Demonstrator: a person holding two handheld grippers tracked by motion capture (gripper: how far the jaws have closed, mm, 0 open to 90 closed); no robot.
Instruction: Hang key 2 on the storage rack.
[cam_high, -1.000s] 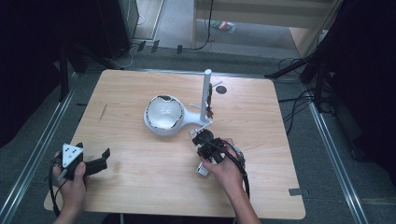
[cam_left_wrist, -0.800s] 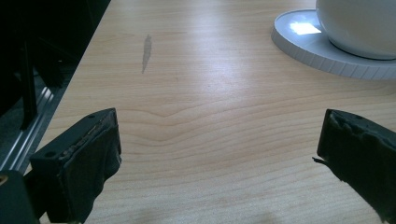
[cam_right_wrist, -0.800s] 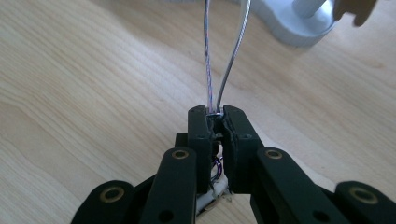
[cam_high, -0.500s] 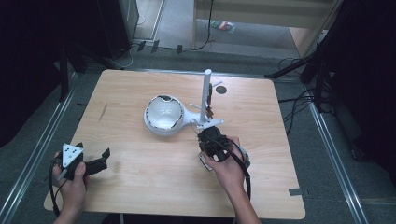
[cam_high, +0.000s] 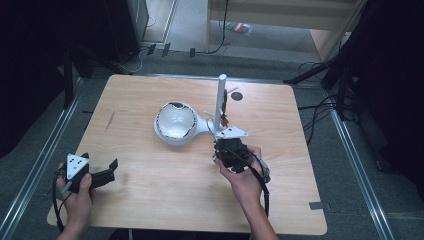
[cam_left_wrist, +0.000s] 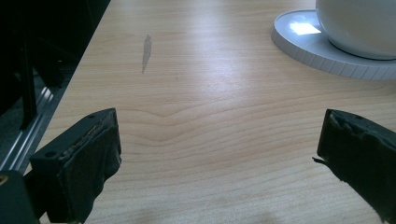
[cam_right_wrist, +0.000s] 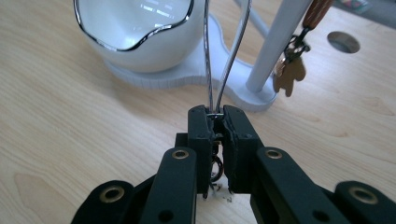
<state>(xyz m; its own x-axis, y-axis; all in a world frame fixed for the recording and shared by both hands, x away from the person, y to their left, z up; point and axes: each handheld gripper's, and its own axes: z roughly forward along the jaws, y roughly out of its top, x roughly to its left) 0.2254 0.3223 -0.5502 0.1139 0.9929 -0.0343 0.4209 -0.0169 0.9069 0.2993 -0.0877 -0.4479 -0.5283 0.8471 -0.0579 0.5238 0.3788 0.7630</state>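
Dark racks, floor cables and metal rails surrounded a pale wood table (cam_high: 165, 200) that carried a white stand (cam_high: 220, 102) with a bowl (cam_high: 174, 120) on its base and keys (cam_right_wrist: 290, 70) hanging from a peg. Probably to hang it on the stand, the right gripper (cam_right_wrist: 216, 116) was clamped on a wire loop (cam_right_wrist: 219, 56) just before the base. The left gripper (cam_left_wrist: 219, 154) rested wide and empty near the front left corner

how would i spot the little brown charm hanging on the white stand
Start at the white bowl mid-table; its flat white base runs out to an upright white post. The charm dangles beside that post, low down, brown and gingerbread-man shaped, unlike the thin silver wire loop pinched in the right gripper.
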